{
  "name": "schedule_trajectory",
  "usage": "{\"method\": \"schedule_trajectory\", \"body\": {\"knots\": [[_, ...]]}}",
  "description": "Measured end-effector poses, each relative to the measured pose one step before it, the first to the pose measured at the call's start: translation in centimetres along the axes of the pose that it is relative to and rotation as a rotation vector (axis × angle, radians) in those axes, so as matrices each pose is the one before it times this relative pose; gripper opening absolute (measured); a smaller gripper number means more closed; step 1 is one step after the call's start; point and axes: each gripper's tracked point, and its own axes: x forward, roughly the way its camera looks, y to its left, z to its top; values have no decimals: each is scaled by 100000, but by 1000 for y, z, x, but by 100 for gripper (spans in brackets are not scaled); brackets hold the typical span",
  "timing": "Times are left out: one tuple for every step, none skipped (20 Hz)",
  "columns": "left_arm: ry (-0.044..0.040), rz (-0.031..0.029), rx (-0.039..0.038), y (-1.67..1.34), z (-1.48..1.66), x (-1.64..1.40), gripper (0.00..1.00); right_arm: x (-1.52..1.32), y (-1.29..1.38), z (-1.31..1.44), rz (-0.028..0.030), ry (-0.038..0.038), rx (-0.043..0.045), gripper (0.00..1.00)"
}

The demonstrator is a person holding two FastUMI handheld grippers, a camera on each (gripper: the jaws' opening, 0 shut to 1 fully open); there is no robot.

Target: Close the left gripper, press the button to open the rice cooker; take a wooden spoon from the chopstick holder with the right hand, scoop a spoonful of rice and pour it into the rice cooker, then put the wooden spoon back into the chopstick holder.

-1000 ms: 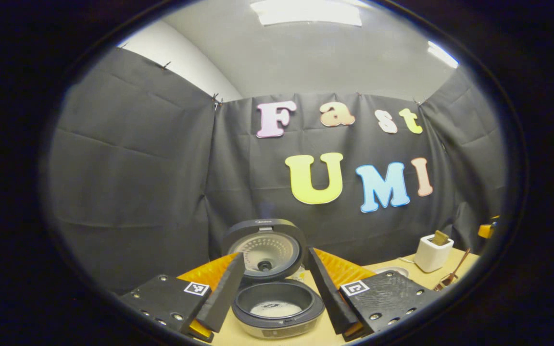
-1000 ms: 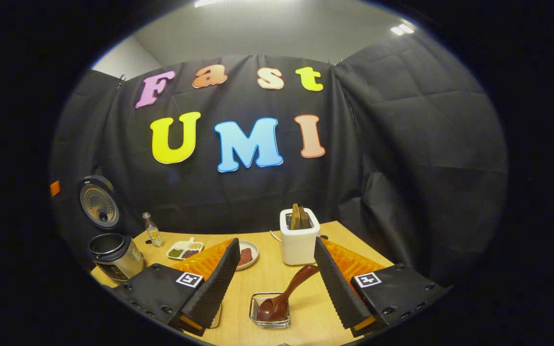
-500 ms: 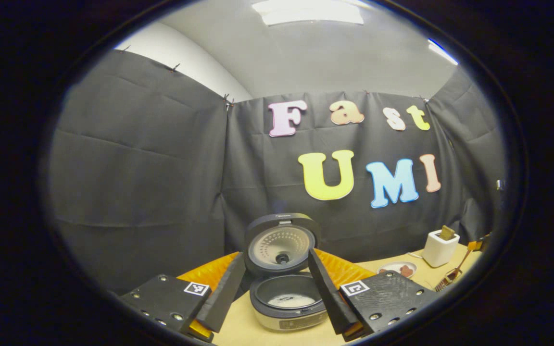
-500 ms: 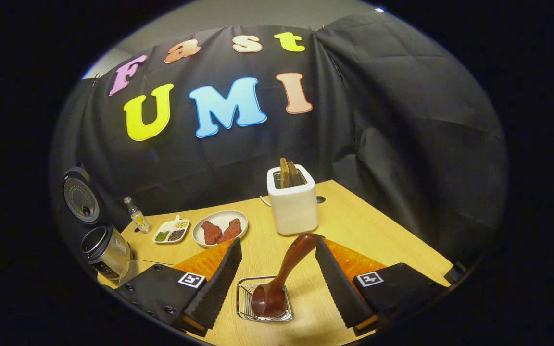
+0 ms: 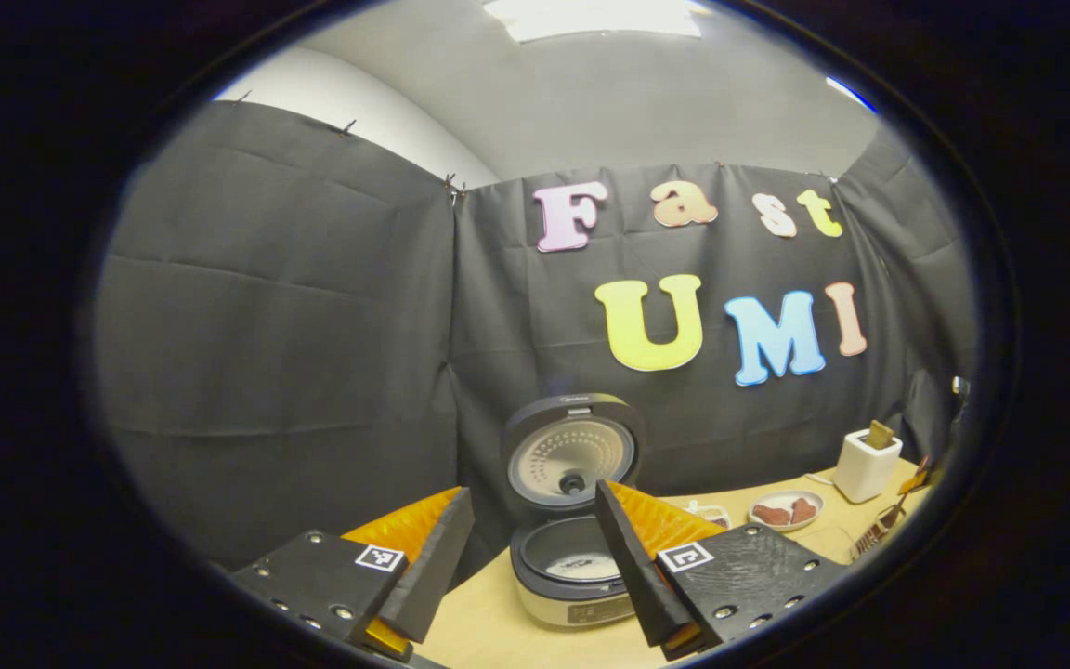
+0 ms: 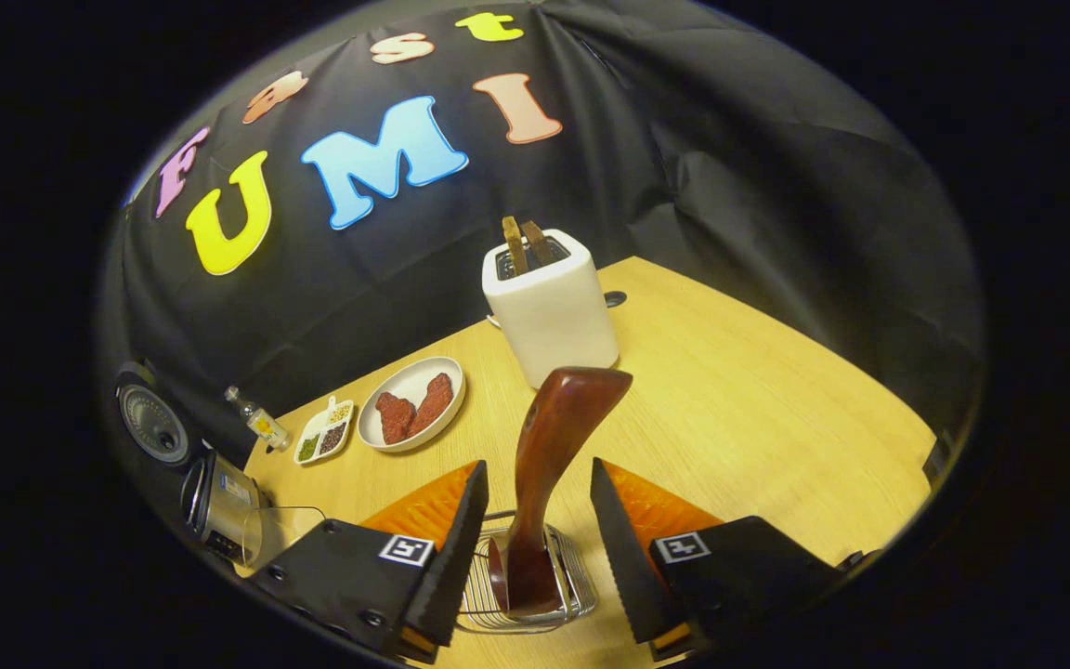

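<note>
left tool (image 5: 535, 567): fingers spread | right tool (image 6: 535, 548): fingers spread, seemingly tilted downward

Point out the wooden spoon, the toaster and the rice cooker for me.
wooden spoon (image 6: 555, 437): right gripper view, middle of its handle.
toaster (image 6: 554, 321): right gripper view, its front wall.
rice cooker (image 5: 574, 452): left gripper view, inside of its raised lid.

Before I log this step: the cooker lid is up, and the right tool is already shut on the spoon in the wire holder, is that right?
Not quite. In the right gripper view the right tool is open, its fingers either side of the spoon without touching it. The rest holds: the spoon stands in the wire holder, and the cooker lid is up.
</note>
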Motion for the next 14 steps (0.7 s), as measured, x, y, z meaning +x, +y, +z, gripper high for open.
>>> {"method": "schedule_trajectory", "body": {"knots": [[7, 121, 83, -110, -134, 167, 83, 246, 153, -377, 922, 1838, 1851, 65], [39, 97, 69, 145, 21, -46, 83, 188, 170, -118, 1017, 1002, 1121, 43], [-42, 68, -37, 90, -68, 54, 83, -277, 209, 12, 444, -183, 539, 32], [-11, 119, -107, 97, 9, 48, 83, -268, 407, 336, 1401, -215, -193, 19], [-80, -99, -292, -45, 30, 291, 83, -241, 457, -227, 1458, 16, -1277, 20], [-63, -29, -260, 46, 21, -13, 83, -121, 365, -37, 1097, -12, -2853, 10], [-105, 123, -139, 78, -58, 154, 81, 700, -568, 139, -2690, -1651, -4509, 19], [34, -209, -201, -100, -47, 93, 81, -1324, -423, 745, -1779, -2645, -3213, 7], [37, -217, -351, -156, -158, 238, 81, 199, 684, 7, 914, -1181, -1320, 10], [-19, -417, -441, -102, -19, 161, 81, -1162, 592, 334, 1048, -757, -1276, 9], [-15, -566, -388, -214, -12, 102, 83, -433, 503, 166, 728, -821, -1893, 10], [-170, -523, -166, -185, 14, 155, 83, -267, 185, 661, -482, -1735, -2864, 8], [-141, -407, 22, -122, -88, 256, 83, -447, 203, 719, -631, -2059, -3348, 7], [-272, -512, -130, -42, 117, 99, 83, -430, 291, 895, -442, -2159, -3047, 10]]}}
